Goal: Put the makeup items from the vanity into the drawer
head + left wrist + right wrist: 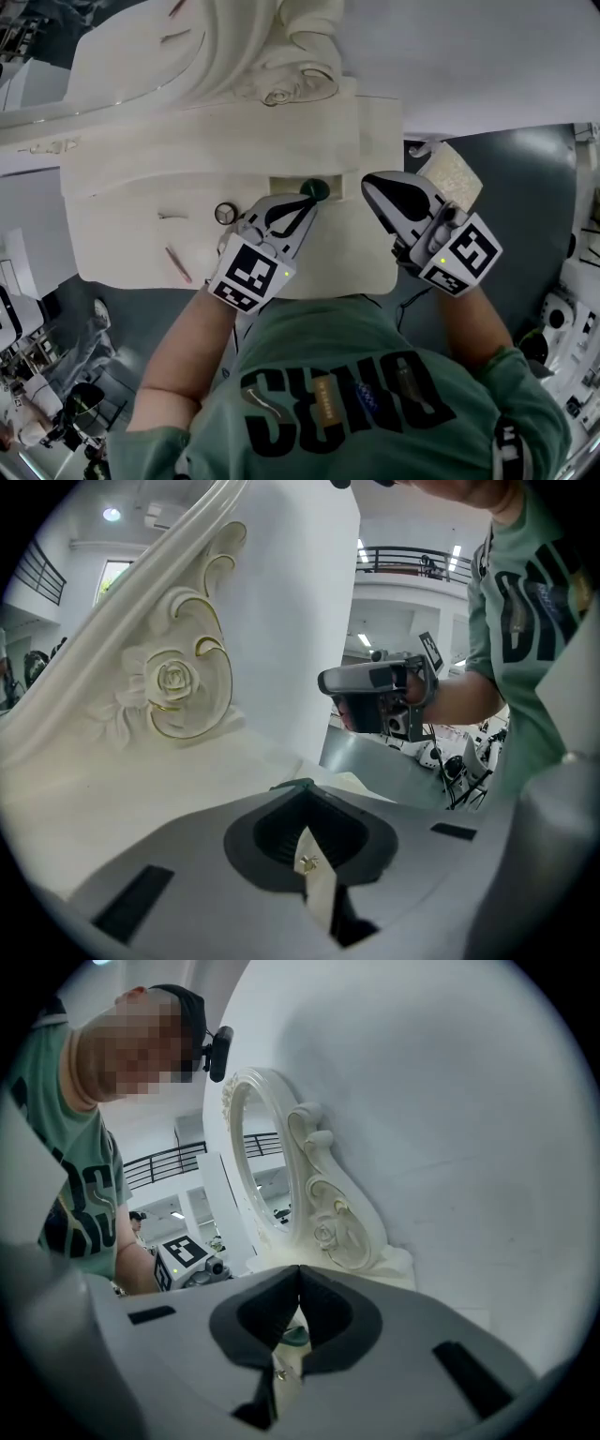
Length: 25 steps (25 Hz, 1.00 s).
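A white vanity (141, 234) with a carved mirror frame (281, 89) fills the head view. On its top lie a dark green round item (318, 190), a small round compact (225, 213) and a pink stick (178, 264). My left gripper (307, 204) is shut, its tips right at the green item's near edge. In the left gripper view only a green rim (291, 786) peeks over the closed tips (302, 789). My right gripper (368, 184) hovers shut over the vanity's right end, nothing held. Through its jaw gap the green item (292, 1337) shows.
A shallow rectangular recess (286, 185) sits in the vanity top behind the green item. A beige textured block (455, 173) stands off the vanity's right side, beside my right gripper. A thin pale stick (170, 216) lies left of the compact. Dark floor surrounds the vanity.
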Each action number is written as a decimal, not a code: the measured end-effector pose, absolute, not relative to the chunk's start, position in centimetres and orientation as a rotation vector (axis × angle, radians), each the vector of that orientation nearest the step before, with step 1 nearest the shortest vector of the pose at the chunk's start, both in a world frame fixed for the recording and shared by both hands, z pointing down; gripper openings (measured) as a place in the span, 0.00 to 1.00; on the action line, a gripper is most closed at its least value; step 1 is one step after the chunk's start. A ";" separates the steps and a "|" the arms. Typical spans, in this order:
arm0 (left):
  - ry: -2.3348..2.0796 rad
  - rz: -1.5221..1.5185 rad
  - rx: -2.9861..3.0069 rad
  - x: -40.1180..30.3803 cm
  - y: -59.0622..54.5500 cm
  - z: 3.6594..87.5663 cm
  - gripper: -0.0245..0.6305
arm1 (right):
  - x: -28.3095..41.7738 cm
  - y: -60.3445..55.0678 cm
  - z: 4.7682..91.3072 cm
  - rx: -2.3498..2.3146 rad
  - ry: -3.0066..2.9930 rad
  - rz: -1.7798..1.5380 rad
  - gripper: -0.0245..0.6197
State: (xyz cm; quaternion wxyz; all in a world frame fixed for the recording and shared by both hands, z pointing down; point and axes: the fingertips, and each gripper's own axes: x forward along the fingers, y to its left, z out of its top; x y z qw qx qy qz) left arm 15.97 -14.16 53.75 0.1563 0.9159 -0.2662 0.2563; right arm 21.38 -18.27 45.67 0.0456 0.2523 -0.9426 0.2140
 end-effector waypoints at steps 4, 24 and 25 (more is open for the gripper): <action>-0.781 0.719 2.601 15.6 -14.3 53.9 0.06 | 21.0 -18.1 45.7 0.753 -2.882 0.660 0.06; -0.748 0.746 2.568 14.8 -13.9 54.0 0.10 | 19.9 -17.6 45.1 0.734 -2.891 0.676 0.06; -0.744 0.747 2.566 14.9 -13.9 54.0 0.14 | 20.0 -17.6 45.1 0.733 -2.891 0.677 0.06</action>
